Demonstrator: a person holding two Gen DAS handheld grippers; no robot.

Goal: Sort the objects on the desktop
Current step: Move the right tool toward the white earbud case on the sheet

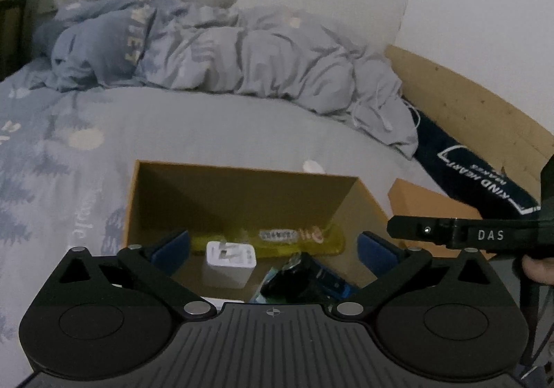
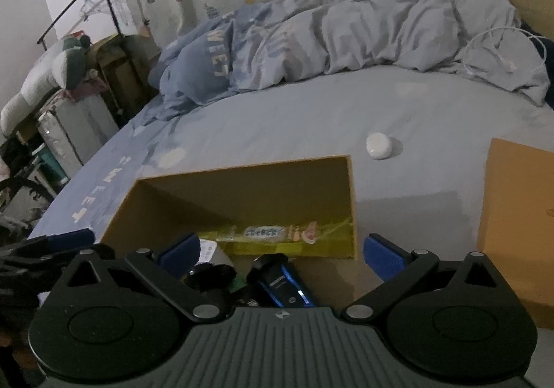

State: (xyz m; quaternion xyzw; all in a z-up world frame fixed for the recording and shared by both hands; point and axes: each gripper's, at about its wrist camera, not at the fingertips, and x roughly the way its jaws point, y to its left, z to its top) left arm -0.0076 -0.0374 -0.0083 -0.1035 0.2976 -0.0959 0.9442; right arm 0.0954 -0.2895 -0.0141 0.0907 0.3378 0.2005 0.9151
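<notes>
An open cardboard box (image 1: 242, 177) (image 2: 242, 173) sits on the bed. Inside lie a yellow packet (image 1: 277, 239) (image 2: 277, 235), a white charger plug (image 1: 230, 261), and a black and blue shaver (image 1: 311, 279) (image 2: 280, 282). A black round-headed object (image 2: 211, 279) lies beside the shaver. My left gripper (image 1: 273, 249) is open and empty above the box's near side. My right gripper (image 2: 282, 251) is open and empty over the box's near right corner. A small white round case (image 2: 379, 145) (image 1: 311, 166) lies on the sheet behind the box.
The box's lid (image 2: 516, 215) (image 1: 432, 208) lies flat to the right. A crumpled grey-blue duvet (image 1: 259, 55) and a white cable (image 2: 498, 52) lie at the back. A dark cloth (image 1: 477, 177) lies along the wooden bed frame (image 1: 467, 104). Clutter and a rack (image 2: 69, 76) stand left of the bed.
</notes>
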